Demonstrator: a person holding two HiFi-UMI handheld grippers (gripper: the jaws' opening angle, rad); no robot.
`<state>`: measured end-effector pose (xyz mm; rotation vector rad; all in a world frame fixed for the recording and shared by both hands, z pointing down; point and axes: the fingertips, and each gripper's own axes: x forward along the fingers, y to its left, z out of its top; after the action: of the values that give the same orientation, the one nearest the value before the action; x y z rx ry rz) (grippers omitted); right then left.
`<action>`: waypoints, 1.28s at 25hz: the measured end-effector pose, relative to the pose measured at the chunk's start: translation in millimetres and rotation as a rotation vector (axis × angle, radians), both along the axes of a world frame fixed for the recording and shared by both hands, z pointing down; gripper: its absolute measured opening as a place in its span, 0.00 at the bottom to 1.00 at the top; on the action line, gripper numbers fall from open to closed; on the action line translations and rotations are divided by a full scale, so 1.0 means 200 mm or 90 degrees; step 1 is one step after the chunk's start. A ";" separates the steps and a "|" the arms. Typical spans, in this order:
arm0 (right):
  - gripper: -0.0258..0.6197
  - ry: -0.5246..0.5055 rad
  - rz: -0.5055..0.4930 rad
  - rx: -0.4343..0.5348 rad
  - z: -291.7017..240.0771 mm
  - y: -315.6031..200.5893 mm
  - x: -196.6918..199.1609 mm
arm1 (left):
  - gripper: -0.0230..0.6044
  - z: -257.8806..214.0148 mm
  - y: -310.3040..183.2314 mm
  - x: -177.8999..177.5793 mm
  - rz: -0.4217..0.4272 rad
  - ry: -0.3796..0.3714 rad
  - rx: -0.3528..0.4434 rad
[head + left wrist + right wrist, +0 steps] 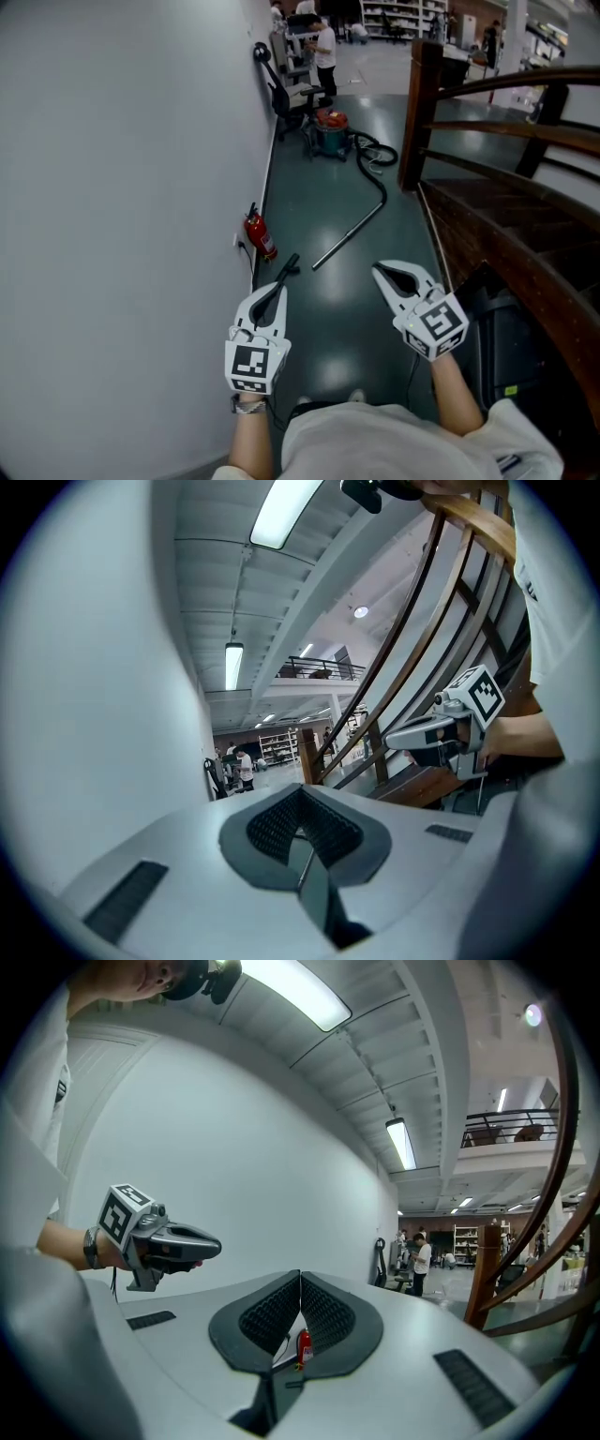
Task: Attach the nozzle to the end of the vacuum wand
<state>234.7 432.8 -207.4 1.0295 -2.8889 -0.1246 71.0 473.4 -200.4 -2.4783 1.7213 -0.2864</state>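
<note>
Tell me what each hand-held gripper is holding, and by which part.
Nothing is held. The left hand-held gripper and the right hand-held gripper both have jaws shut and empty; the vacuum wand lies untouched ahead.

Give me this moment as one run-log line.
left gripper: shut, empty | right gripper: shut, empty | vacuum wand: on floor ahead, untouched

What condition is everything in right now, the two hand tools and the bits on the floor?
Left gripper: shut, empty.
Right gripper: shut, empty.
Silver metal vacuum wand: lying on floor, near end bare.
Black nozzle: on floor, apart from wand.
Red fire extinguisher: upright against wall.
Green drum vacuum: standing, hose attached.
</note>
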 end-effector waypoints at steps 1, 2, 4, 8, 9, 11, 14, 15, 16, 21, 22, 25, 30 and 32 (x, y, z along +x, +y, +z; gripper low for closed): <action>0.08 -0.003 0.000 -0.003 0.00 0.00 0.00 | 0.03 0.01 0.01 0.00 -0.001 0.000 -0.002; 0.08 -0.006 -0.001 -0.005 0.00 0.00 0.00 | 0.03 0.02 0.01 0.00 -0.001 0.001 -0.004; 0.08 -0.007 -0.005 -0.010 0.01 0.00 -0.02 | 0.03 0.04 0.02 -0.01 -0.003 0.002 -0.010; 0.08 -0.002 -0.010 -0.018 0.02 0.01 -0.08 | 0.03 0.05 0.03 -0.07 0.001 0.003 -0.018; 0.08 -0.003 -0.008 -0.021 0.03 0.01 -0.10 | 0.03 0.05 0.03 -0.10 0.003 0.001 -0.018; 0.08 -0.008 -0.003 -0.029 0.03 0.01 -0.15 | 0.03 0.04 0.02 -0.16 0.005 -0.002 -0.015; 0.08 -0.010 0.003 -0.033 0.02 0.02 -0.25 | 0.03 0.04 0.02 -0.27 0.008 -0.001 -0.014; 0.08 -0.009 0.005 -0.034 0.02 0.01 -0.28 | 0.03 0.04 0.01 -0.30 0.011 0.000 -0.014; 0.08 -0.011 0.007 -0.035 0.01 0.01 -0.32 | 0.03 0.05 0.01 -0.33 0.013 0.001 -0.013; 0.08 -0.021 0.018 -0.049 0.00 0.01 -0.46 | 0.03 0.06 -0.01 -0.47 0.030 0.007 -0.016; 0.08 -0.021 0.019 -0.049 0.00 0.02 -0.48 | 0.03 0.07 -0.01 -0.50 0.034 0.006 -0.016; 0.08 -0.022 0.014 -0.048 0.01 0.02 -0.55 | 0.03 0.08 -0.04 -0.56 0.044 0.007 -0.017; 0.08 -0.012 -0.001 -0.044 0.02 -0.02 -0.64 | 0.03 0.09 -0.10 -0.62 0.054 0.013 -0.018; 0.08 -0.011 -0.012 -0.037 0.02 -0.05 -0.67 | 0.03 0.10 -0.15 -0.64 0.056 0.013 -0.019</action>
<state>101.2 422.3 -203.1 0.9992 -2.9000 -0.0335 -56.2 444.2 -181.0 -2.5787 1.6217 -0.2805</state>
